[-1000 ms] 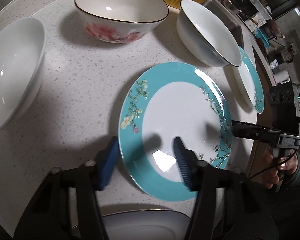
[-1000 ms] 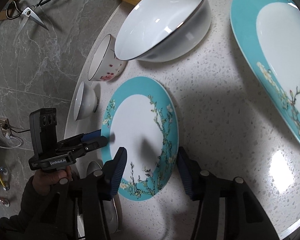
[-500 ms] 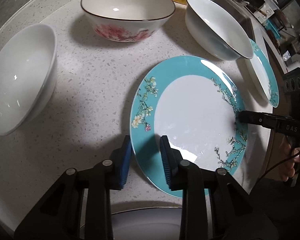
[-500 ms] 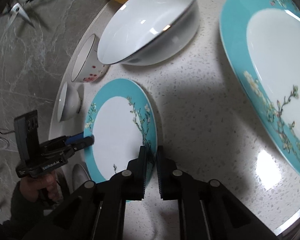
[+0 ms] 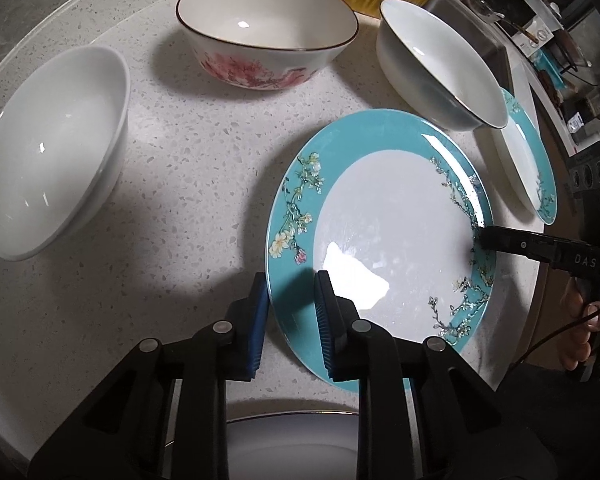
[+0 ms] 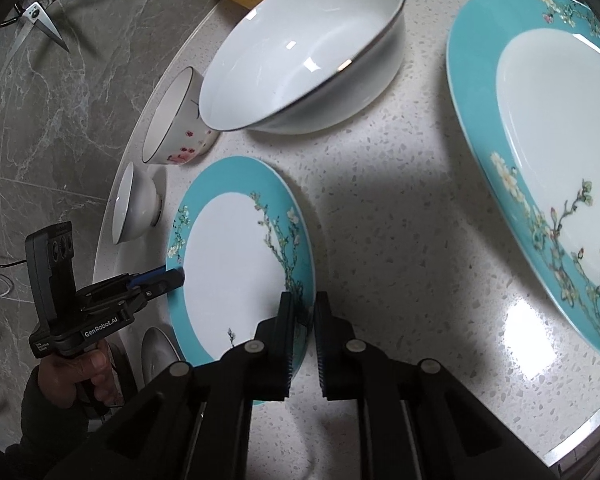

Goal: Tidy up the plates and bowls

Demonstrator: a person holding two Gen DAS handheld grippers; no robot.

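The left gripper (image 5: 290, 312) has its jaws narrowed on the near-left rim of the teal plate (image 5: 388, 232), one blue pad outside the edge and one on the teal band. On the opposite rim, the right gripper (image 6: 300, 340) has its jaws nearly together, pinching the edge where the blossom branch runs. The plate sits between the two pairs of jaws on the speckled surface (image 5: 204, 184); whether it lies flat or is slightly lifted cannot be told.

Below the left jaws shows the rim of a gold-edged dish (image 5: 292, 440). To their left, farther off, stands a plain white bowl (image 5: 48, 152). Straight ahead of them, beyond the plate, sits a pink-flowered bowl (image 5: 266, 28), upright. Ahead and right is a silver-rimmed white bowl (image 5: 440, 68), with a second teal plate (image 5: 532, 160) just behind it.
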